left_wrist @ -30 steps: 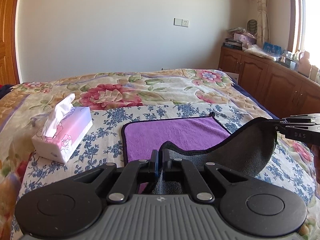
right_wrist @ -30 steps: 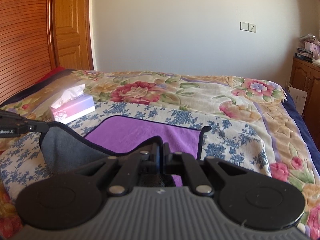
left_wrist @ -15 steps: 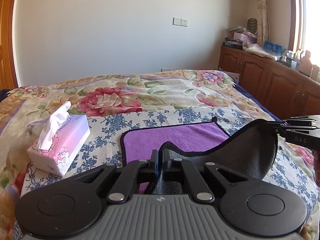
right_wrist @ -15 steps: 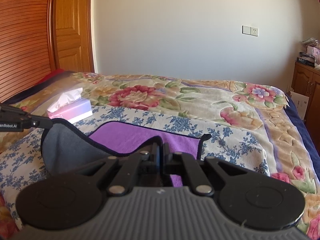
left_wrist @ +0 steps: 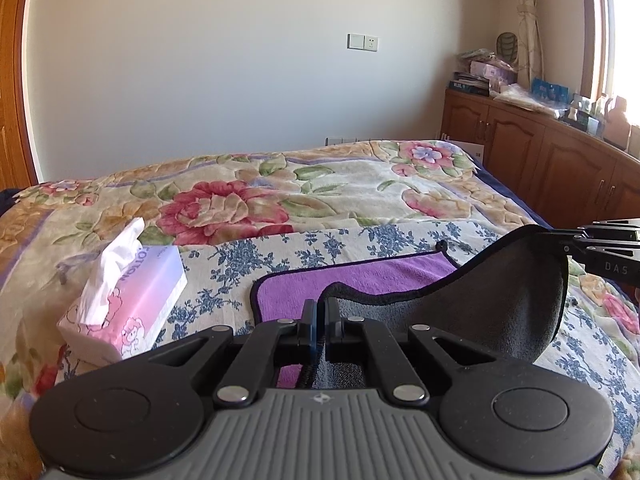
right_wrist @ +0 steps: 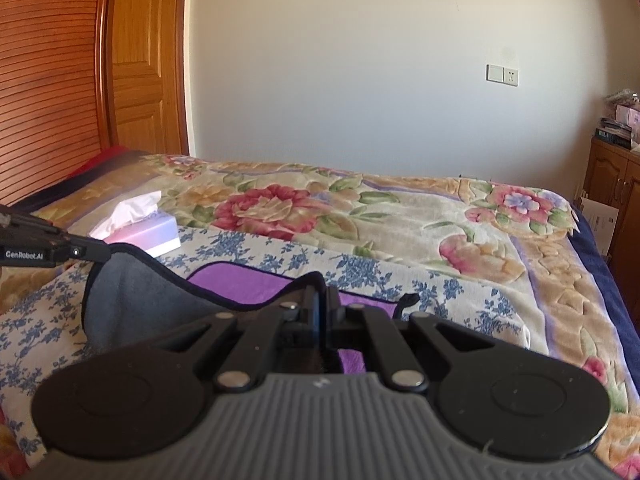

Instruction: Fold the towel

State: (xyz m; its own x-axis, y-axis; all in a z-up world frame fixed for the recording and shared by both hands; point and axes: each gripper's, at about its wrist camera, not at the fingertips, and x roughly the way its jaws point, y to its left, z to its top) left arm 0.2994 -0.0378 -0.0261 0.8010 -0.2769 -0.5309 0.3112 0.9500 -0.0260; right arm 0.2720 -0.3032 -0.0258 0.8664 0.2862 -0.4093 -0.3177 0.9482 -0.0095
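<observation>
A towel (left_wrist: 360, 280), purple on top and grey underneath with dark piping, lies on the bed. Its near edge is lifted, so the grey underside (left_wrist: 492, 312) hangs in a sagging curve between the two grippers. My left gripper (left_wrist: 320, 312) is shut on the near left corner. My right gripper (right_wrist: 322, 304) is shut on the near right corner and also shows at the right edge of the left wrist view (left_wrist: 600, 240). The left gripper also shows at the left edge of the right wrist view (right_wrist: 52, 248). The towel's far edge (right_wrist: 240, 276) rests flat on the bed.
A pink tissue box (left_wrist: 132, 300) stands on the bed left of the towel, also in the right wrist view (right_wrist: 144, 228). A floral blanket (left_wrist: 240, 208) covers the bed. Wooden cabinets (left_wrist: 540, 160) with clutter line the right wall. A wooden door (right_wrist: 140, 60) stands at the left.
Both grippers have risen and moved forward over the bed with the towel's near edge. The visible purple strip has narrowed and the tissue box has come nearer.
</observation>
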